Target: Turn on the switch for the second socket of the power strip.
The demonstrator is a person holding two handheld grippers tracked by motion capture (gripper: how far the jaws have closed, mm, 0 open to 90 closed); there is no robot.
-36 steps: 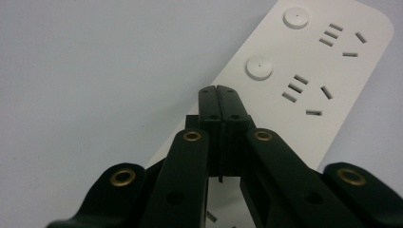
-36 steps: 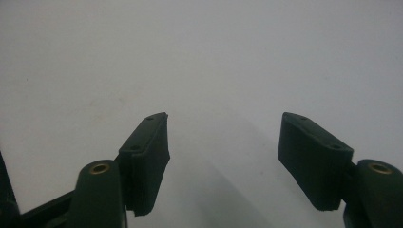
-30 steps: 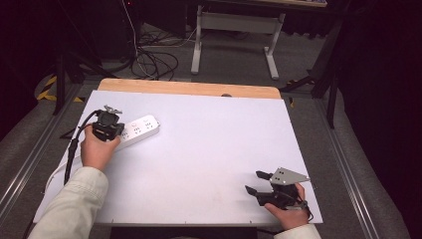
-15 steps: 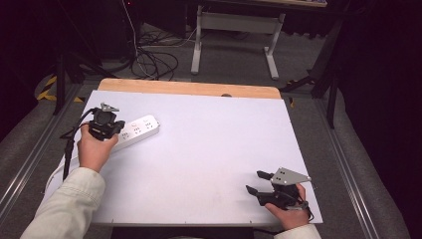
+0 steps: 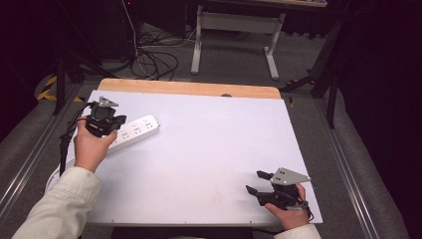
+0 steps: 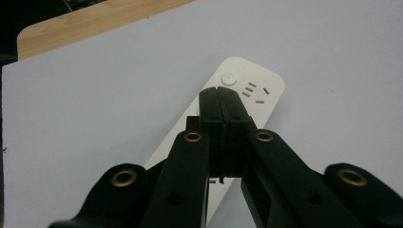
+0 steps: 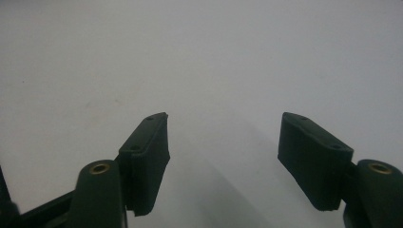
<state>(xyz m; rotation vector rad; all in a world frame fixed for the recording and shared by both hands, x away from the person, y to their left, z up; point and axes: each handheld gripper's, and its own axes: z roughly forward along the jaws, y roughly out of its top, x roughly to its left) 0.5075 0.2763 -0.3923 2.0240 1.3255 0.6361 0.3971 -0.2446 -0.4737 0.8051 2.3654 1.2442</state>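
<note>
White sheeting covers my bench [image 5: 209, 149], with a strip of bare wood [image 5: 189, 88] along its far edge. Beyond it I see grey floor [image 5: 234, 59], tangled cables [image 5: 154, 57] and a metal frame's legs [image 5: 199, 47] in a dark room. My left hand-held gripper [image 6: 220, 102] has its jaws pressed together, empty, above the white power strip [image 6: 252, 92] at the bench's left. My right hand-held gripper [image 5: 259, 182] rests near the front right corner, jaws spread wide

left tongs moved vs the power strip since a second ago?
Yes. In the high view the left tongs have shifted slightly toward the table's far edge along the white power strip, which lies where it was. Tongs shut, holding nothing.
</note>
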